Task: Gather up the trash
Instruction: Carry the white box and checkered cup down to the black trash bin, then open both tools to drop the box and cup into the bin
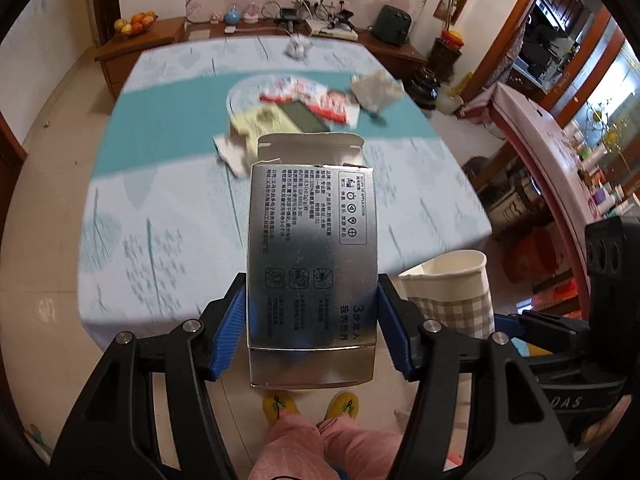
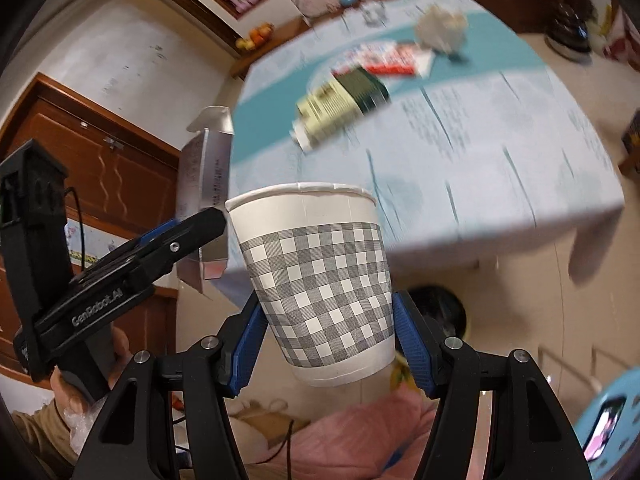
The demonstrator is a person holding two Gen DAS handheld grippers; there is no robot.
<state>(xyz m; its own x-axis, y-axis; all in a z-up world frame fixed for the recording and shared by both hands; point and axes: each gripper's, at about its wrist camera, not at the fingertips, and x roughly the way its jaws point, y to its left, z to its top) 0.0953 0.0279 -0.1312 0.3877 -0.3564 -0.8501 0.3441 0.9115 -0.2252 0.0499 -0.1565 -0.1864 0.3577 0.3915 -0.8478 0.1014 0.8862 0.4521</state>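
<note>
My left gripper (image 1: 312, 320) is shut on a silver cardboard box (image 1: 312, 248) with its top flap open, held in the air in front of the table. My right gripper (image 2: 328, 332) is shut on a white paper cup with a grey check band (image 2: 316, 280), held upright. The cup also shows in the left wrist view (image 1: 452, 288), and the box (image 2: 208, 184) and left gripper (image 2: 152, 256) show in the right wrist view. On the table lie a red and white wrapper (image 1: 316, 100), a yellow-green carton (image 2: 340, 104), a crumpled paper (image 1: 376, 88) and a white tissue (image 1: 236, 152).
The table has a light blue cloth (image 1: 168, 200). A small crumpled wad (image 1: 296, 46) lies at its far edge. A dark bin (image 2: 440, 312) stands on the floor beneath the right gripper. A wooden sideboard (image 1: 140, 40) with fruit is behind. My slippered feet (image 1: 312, 406) are below.
</note>
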